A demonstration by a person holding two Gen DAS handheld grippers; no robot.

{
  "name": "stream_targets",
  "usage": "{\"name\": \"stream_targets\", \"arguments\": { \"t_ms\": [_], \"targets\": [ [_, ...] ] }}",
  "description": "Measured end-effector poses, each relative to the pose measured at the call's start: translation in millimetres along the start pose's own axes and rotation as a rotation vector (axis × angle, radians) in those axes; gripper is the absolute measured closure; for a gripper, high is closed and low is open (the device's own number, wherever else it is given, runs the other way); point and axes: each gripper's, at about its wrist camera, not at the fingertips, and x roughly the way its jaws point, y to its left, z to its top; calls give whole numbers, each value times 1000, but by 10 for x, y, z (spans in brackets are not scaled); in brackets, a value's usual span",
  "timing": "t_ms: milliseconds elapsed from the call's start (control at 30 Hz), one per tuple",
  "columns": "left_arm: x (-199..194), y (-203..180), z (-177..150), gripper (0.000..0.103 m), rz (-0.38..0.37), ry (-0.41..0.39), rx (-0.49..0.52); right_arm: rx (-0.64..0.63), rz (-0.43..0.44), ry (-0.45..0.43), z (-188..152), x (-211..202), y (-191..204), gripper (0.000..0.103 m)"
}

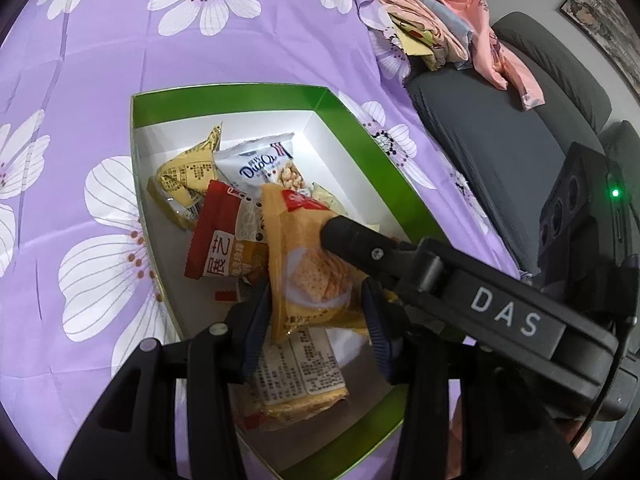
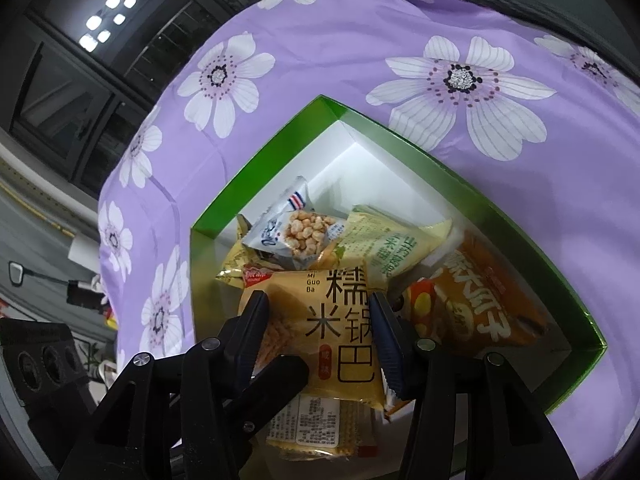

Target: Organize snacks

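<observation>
An orange-yellow rice-cracker packet (image 1: 308, 276) (image 2: 340, 320) hangs over an open green box with a white inside (image 1: 240, 96) (image 2: 280, 152). My left gripper (image 1: 318, 320) is shut on its lower end, a pad on each side. My right gripper (image 2: 320, 320) is shut on the same packet across its width. One right finger (image 1: 352, 240) lies against the packet's upper edge in the left wrist view. In the box lie a white peanut packet (image 1: 260, 168) (image 2: 296, 236), a red packet (image 1: 216, 236), a yellow packet (image 1: 188, 176), an orange packet (image 2: 480, 304) and a label-side-up packet (image 1: 296, 372).
The box rests on a purple cloth with white flowers (image 1: 100, 60) (image 2: 440, 40). A dark grey seat (image 1: 480, 140) with a heap of pink clothes (image 1: 452, 12) stands at the right. Dark windows (image 2: 80, 60) lie beyond the cloth's left edge.
</observation>
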Motion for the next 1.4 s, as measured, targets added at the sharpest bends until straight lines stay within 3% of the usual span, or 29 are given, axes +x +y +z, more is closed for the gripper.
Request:
{"name": "stream_targets", "arguments": {
  "t_ms": [267,467,567,733,900,967,1033,1400],
  "targets": [
    [1,-1,7,55,20,-5,3,-2,-32,-10,1,-38,-5,49],
    [-127,-14,-21,42,25,-38,-9,-11,-23,-44,-4,-161,28,48],
    [-231,-29,-21,39,47,-61,8,-14,-39,-66,-3,-217,48,41],
    [-479,-113,-44,18,101,-145,66,-14,-31,-105,-3,-347,77,34],
    [-693,-162,-70,16,144,-199,94,-38,-23,-145,-16,-497,149,16],
    [-765,-164,-97,14,139,-206,96,-46,-4,-153,-27,-551,177,15],
    [-843,-168,-126,1,144,-219,97,-58,17,-172,-44,-642,218,14],
    [-1057,-184,-171,0,194,-267,89,-120,-71,-284,-105,-971,365,11]
  ]
}}
